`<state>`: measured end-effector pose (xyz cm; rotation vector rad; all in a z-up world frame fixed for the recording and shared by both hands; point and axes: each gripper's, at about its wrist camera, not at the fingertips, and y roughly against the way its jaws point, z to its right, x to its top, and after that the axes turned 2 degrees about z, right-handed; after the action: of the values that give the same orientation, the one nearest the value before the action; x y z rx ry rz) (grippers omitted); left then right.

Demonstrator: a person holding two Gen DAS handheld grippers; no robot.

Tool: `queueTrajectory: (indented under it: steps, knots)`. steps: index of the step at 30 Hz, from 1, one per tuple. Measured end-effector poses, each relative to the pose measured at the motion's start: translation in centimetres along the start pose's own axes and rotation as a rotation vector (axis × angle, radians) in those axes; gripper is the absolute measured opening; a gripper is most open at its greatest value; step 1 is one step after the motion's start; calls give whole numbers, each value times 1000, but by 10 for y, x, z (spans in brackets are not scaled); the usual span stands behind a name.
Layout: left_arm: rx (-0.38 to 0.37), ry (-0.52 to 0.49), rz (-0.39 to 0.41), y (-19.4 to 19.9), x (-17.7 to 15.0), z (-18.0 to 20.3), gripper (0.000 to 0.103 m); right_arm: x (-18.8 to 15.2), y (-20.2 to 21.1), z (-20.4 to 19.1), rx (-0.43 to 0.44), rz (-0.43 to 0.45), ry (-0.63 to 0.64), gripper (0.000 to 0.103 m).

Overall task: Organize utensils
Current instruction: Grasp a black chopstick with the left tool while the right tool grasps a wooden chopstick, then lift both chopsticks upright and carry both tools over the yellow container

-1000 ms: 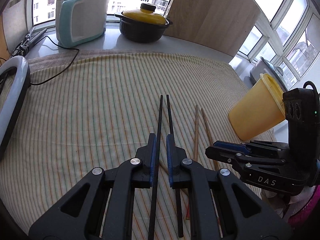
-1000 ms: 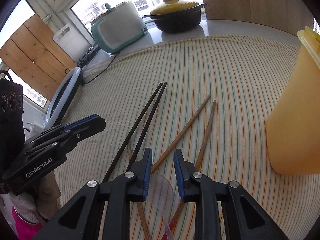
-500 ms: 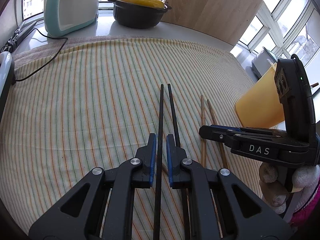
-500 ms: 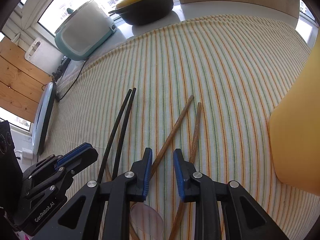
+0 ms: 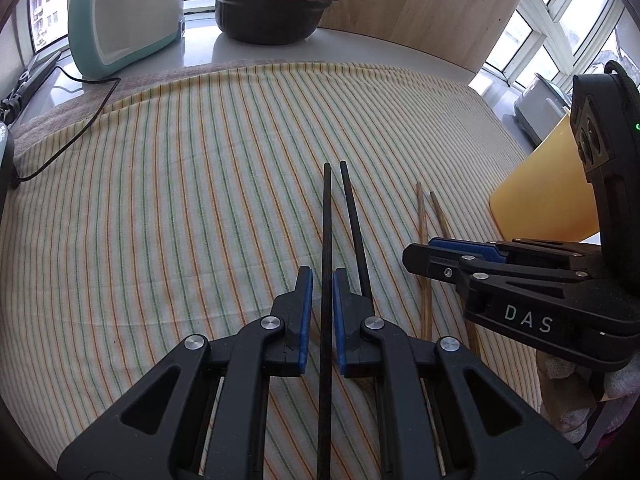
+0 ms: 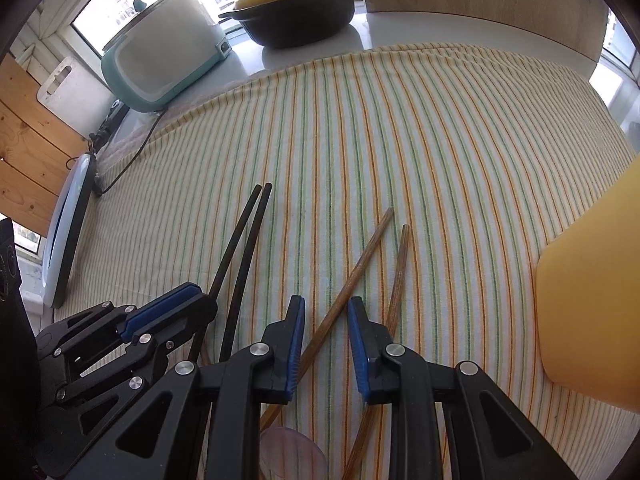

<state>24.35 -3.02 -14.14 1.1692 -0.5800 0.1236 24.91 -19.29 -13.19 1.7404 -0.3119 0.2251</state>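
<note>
Left tongs (image 5: 318, 292): nearly shut, I straddle one black chopstick (image 5: 326, 220), its mate (image 5: 354, 224) just right; close squarely, lift level. Right tongs (image 6: 325, 326): parted over one brown chopstick (image 6: 362, 260), second (image 6: 397, 276) beside; centre before closing. All lie mid-cloth on the surface (image 5: 160, 200); yellow cup (image 6: 592, 312) at right edge. Writing: "DAS" on the right tongs' body.

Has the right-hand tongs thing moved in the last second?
Yes. The right tongs moved forward over the brown chopsticks, toward the black pot.
</note>
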Motion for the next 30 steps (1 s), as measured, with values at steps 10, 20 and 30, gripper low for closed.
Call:
queueTrajectory:
  steps: [10, 20, 30]
  knots:
    - [20, 1, 12, -3, -3, -3, 6, 5, -2, -4, -36, -5, 46, 13]
    - [22, 24, 49, 18, -3, -12, 4, 4, 1, 1, 56, -14, -16, 4]
    - [-5, 55, 25, 18, 3, -18, 5, -3, 18, -5, 74, 32, 5, 4]
